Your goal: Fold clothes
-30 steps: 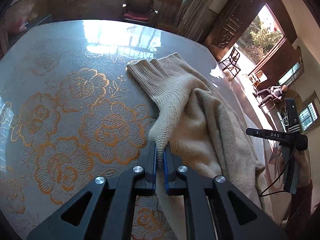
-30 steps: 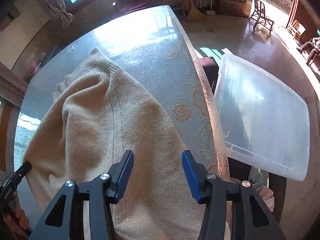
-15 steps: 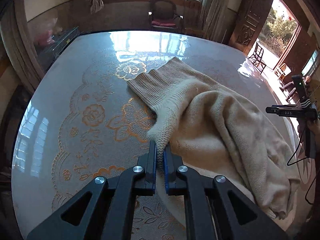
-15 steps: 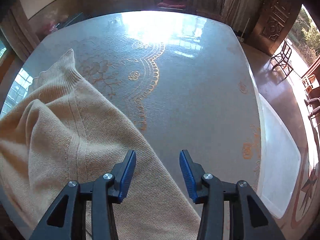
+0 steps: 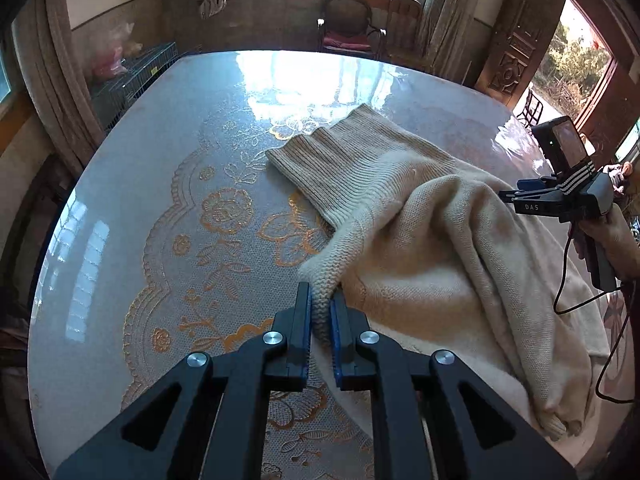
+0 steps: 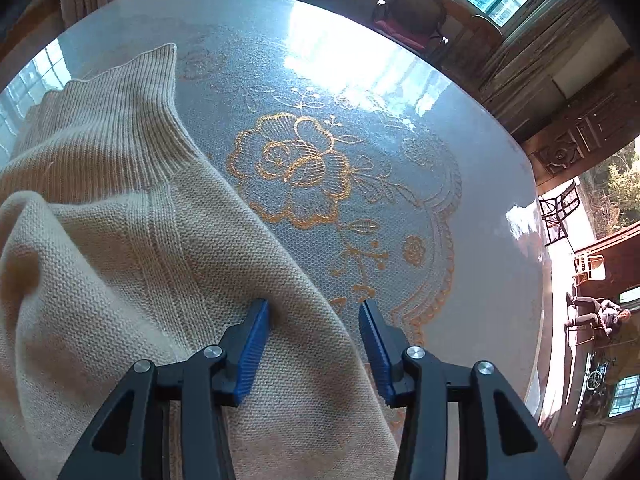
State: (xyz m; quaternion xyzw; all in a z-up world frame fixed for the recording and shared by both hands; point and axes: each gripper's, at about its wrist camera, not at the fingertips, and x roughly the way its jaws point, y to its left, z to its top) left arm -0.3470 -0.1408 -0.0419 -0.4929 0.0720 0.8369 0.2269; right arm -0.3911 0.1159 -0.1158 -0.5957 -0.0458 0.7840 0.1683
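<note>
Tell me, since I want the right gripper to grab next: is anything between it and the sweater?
Nothing visible. The right gripper stands open directly over the sweater, one finger on the knit, the other past the sweater's edge, over the table.

A cream knitted sweater (image 5: 440, 248) lies rumpled on the right half of the table. Its wide ribbed band, a shade darker and flat on the table, points toward the far side. The plain-knit body behind it is bunched into soft ridges and folds, and spills over the near right table edge. A thick rolled edge of the knit rises off the table at the near middle.
</note>
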